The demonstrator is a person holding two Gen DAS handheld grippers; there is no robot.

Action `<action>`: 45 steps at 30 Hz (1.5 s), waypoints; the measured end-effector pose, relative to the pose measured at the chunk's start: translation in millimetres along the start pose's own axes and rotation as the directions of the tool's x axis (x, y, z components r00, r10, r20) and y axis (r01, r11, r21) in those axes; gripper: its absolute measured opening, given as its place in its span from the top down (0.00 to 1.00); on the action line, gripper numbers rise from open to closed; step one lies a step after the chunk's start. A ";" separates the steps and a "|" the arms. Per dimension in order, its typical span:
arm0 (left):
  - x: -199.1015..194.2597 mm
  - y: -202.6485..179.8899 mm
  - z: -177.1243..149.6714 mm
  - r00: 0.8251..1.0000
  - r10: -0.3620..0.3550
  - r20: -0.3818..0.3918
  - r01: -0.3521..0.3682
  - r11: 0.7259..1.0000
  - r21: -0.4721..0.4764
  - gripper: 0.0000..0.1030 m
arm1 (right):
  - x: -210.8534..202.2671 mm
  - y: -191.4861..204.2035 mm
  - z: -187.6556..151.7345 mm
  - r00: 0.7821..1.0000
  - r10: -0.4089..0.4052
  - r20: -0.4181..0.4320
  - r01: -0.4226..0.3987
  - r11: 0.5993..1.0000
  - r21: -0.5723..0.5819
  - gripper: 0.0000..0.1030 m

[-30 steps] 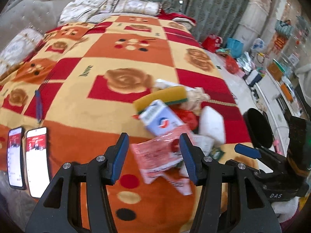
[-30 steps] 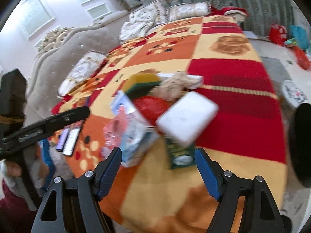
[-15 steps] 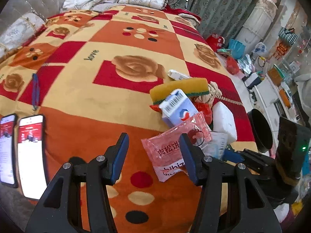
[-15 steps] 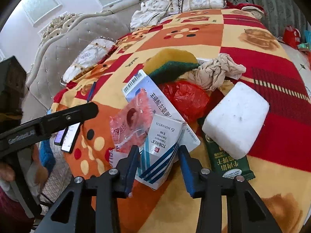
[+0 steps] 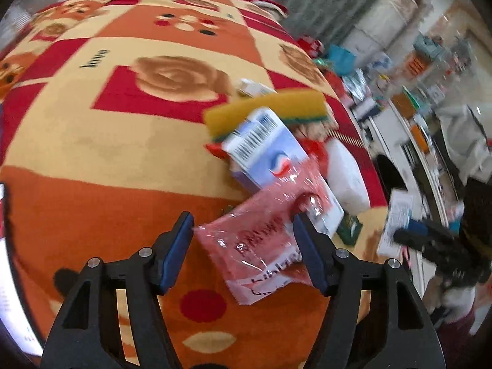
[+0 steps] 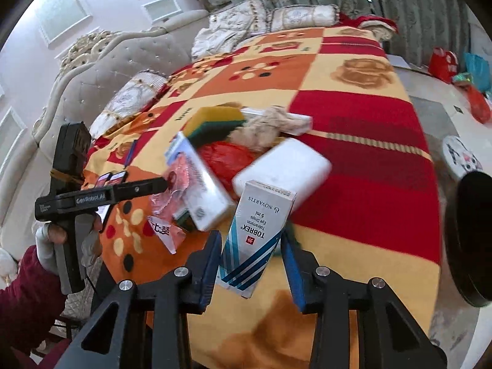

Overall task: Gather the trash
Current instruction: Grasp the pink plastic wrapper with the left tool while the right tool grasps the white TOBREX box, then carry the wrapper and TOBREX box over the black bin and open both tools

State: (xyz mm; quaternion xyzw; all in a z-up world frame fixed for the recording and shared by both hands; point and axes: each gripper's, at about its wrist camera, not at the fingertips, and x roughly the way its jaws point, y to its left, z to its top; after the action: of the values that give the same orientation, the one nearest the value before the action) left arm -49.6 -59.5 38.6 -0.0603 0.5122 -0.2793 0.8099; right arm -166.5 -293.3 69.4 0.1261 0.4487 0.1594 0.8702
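A heap of trash lies on the patterned bedspread (image 5: pixel 92 141): a yellow-green sponge (image 5: pixel 270 107), a white-blue carton (image 5: pixel 264 150), a pink plastic wrapper (image 5: pixel 264 236), a red bag (image 6: pixel 227 160), a white foam block (image 6: pixel 283 166) and a beige rag (image 6: pixel 264 126). My right gripper (image 6: pixel 250 252) is shut on a white Tobrex eye-drops box (image 6: pixel 258 240) and holds it above the bed's edge; the box also shows in the left wrist view (image 5: pixel 396 221). My left gripper (image 5: pixel 243 243) is open, its jaws either side of the pink wrapper.
Two phones (image 6: pixel 110 181) lie near the bed's left edge. A black round bin (image 6: pixel 470 240) stands to the right of the bed. Pillows (image 6: pixel 233 24) and a padded headboard (image 6: pixel 101 70) are at the far end. Bags and clutter (image 5: pixel 409 89) lie on the floor.
My right gripper has closed on the eye-drops box and lifted it off the heap toward the bed's edge. My left gripper has moved in around the pink wrapper, still open.
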 end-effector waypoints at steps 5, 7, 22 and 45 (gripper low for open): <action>7.0 -15.2 -10.5 0.998 0.034 -0.046 -0.030 0.996 0.084 0.36 | 2.3 -8.8 -3.6 1.000 -0.007 -0.019 0.007 1.000 0.016 0.63; 2.6 -13.4 -11.9 0.998 0.046 -0.031 -0.044 0.996 0.074 0.37 | 3.7 -7.2 -2.9 1.000 -0.003 -0.019 0.003 1.000 0.010 0.63; -56.7 -24.1 -7.9 0.996 0.027 0.089 -0.027 1.000 0.001 0.91 | -2.3 2.7 -0.8 1.000 0.020 0.013 -0.019 1.000 -0.024 0.63; -25.4 -166.4 35.2 0.990 -0.047 0.135 0.021 0.982 0.189 0.91 | -68.6 -43.1 9.8 0.983 -0.086 0.159 0.079 0.996 0.050 0.63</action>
State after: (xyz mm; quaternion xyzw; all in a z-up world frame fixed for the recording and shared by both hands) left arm -92.4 -192.3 139.2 -0.0121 0.4249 -0.3353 0.8408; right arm -188.8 -360.5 110.2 0.1386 0.3850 0.1027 0.9066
